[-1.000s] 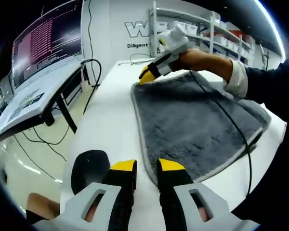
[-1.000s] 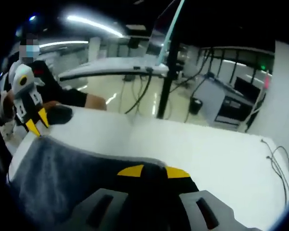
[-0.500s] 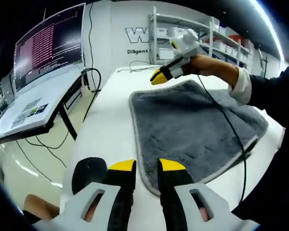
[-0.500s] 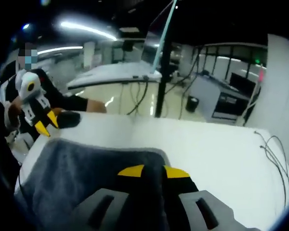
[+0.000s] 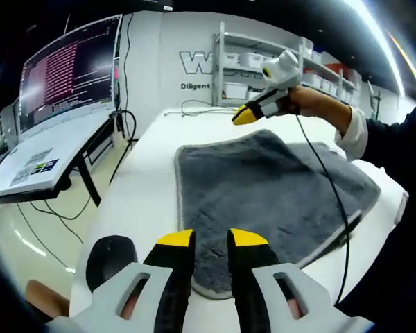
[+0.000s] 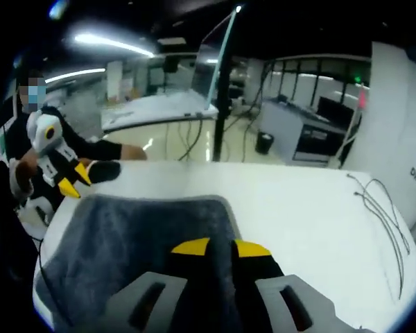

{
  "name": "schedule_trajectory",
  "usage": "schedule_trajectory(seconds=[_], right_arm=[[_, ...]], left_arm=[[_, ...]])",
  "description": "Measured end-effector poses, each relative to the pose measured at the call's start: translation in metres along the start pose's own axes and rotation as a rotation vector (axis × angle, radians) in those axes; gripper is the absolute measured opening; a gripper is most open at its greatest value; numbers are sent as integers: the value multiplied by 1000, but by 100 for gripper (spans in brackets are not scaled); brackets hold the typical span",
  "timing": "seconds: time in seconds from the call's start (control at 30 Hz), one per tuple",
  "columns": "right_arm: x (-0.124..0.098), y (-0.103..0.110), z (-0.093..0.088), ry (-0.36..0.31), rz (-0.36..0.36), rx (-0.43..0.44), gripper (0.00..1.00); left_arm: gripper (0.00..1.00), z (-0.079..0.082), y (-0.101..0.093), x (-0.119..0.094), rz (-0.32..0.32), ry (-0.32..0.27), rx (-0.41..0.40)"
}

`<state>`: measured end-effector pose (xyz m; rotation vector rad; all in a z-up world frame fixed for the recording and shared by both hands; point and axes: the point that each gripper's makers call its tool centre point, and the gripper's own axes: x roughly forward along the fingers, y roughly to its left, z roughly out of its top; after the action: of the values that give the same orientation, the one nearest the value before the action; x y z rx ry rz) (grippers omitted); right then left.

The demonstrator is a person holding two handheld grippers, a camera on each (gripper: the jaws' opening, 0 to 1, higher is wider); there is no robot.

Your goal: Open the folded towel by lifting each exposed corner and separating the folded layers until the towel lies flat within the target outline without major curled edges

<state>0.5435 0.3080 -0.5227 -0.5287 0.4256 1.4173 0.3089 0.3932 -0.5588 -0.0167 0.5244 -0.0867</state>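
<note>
My left tongs (image 5: 211, 239), a little apart and empty, hover over the grey towel's (image 5: 270, 180) near edge on the white table (image 5: 142, 180); my right tongs (image 5: 244, 115) look together above its far corner; flattening seems nearly done; next, I'd check for curled edges.

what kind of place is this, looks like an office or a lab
Most likely a tech lab or workshop. A large monitor filled with text stands on a desk, storage shelving with bins lines the wall, and the grey towel lies on a white table with cables.
</note>
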Motion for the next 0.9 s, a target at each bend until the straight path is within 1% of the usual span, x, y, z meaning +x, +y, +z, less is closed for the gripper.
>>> schedule_trajectory(seconds=[0.13,0.37,0.53,0.57,0.63,0.7,0.77,0.9], right_arm=[[-20,-3,-8,14,-26,-17,9],[-45,-8,-21,31,-53,-6,11],[-64,-10,-31,31,-67,-3,13],[-68,-11,-34,29,-73,-1,13],[-77,-14,-34,3,-103,-6,13],[-84,-15,-37,-5,-113,-5,13],[-91,-15,-40,-11,-123,-7,14],[-107,-19,-48,-13,-158,-14,15]], left_arm=[[18,4,-11,4,-24,-10,6],[18,12,-30,12,-63,-27,10],[18,17,-44,16,-89,-40,22],[18,19,-46,16,-93,-48,22],[18,24,-50,16,-93,-72,19],[18,28,-56,16,-104,-88,5],[18,29,-64,18,-133,-84,-8],[18,33,-79,23,-162,-89,4]])
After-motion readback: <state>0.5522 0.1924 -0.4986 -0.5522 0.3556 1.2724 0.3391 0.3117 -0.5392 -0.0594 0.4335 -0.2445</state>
